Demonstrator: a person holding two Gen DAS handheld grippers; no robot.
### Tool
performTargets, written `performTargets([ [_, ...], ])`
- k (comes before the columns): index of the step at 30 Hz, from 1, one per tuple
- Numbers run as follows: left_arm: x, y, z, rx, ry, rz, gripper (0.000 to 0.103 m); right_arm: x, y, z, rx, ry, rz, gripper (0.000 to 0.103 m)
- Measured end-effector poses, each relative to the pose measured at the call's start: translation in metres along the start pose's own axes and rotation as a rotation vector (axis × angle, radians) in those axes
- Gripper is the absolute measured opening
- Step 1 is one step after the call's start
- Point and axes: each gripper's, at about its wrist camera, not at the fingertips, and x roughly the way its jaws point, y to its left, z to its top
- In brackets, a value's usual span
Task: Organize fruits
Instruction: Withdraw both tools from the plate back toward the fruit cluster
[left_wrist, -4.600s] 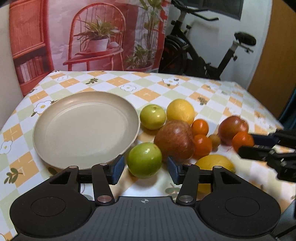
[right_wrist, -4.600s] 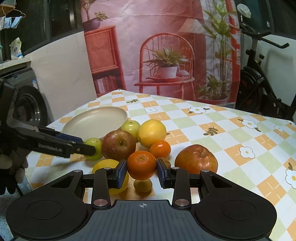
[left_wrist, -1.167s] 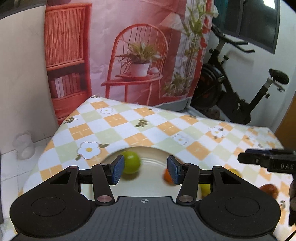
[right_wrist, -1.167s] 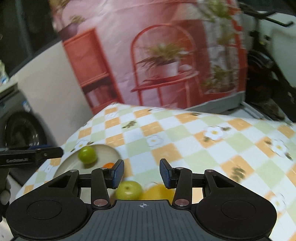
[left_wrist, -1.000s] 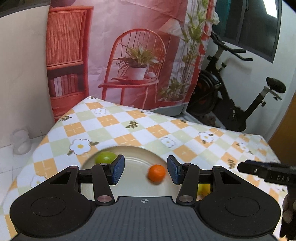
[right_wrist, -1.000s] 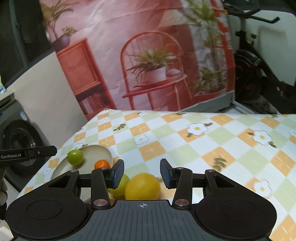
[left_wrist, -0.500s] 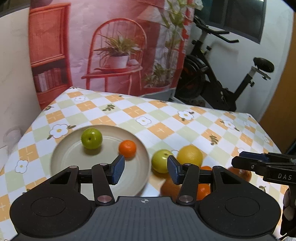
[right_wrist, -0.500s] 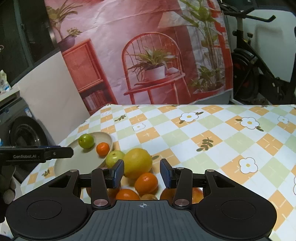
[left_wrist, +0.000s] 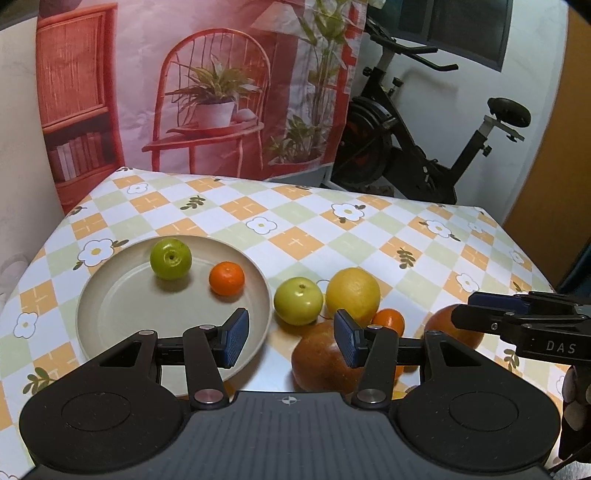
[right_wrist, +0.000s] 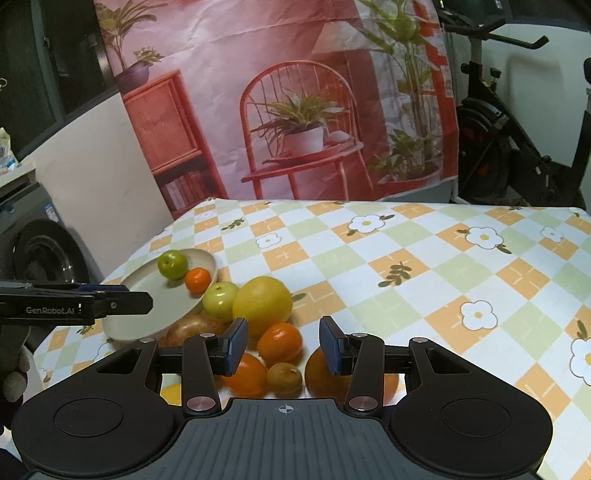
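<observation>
On the plate, left part of the tabletop: one green apple, one tangerine. Second green apple, yellow citrus and reddish fruits still clustered just off its right rim. Left gripper and right gripper hover, jaws partly open, empty. Far tabletop clear; plate near left edge.

Plate at left of bench, holding apple and, to its right, tangerine. Just right of plate, on bench: second apple beside lemon; nearer, large apple, small orange, another apple at far right.
</observation>
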Motion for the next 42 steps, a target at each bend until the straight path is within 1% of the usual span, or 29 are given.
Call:
performTargets([
  [12, -0.001, 0.0, -0.003, -0.004, 0.007, -0.008, 0.053, 0.001, 0.009, -0.004, -0.016, 0.026, 0.02, 0.041],
  [18, -0.003, 0.003, -0.008, -0.018, 0.005, -0.004, 0.053, 0.001, 0.024, -0.006, -0.054, 0.051, 0.048, 0.041],
  [26, -0.009, 0.011, -0.016, -0.027, 0.004, -0.035, 0.053, 0.001, 0.048, -0.012, -0.117, 0.109, 0.097, 0.041],
  [32, -0.014, 0.024, -0.024, -0.062, 0.006, -0.043, 0.053, 0.005, 0.071, -0.02, -0.2, 0.16, 0.089, 0.041],
  [35, -0.017, 0.026, -0.027, -0.061, 0.004, -0.044, 0.053, 0.009, 0.081, -0.024, -0.229, 0.176, 0.096, 0.04],
  [42, -0.017, 0.023, -0.03, -0.055, 0.0, -0.062, 0.053, 0.011, 0.08, -0.028, -0.225, 0.198, 0.09, 0.04],
])
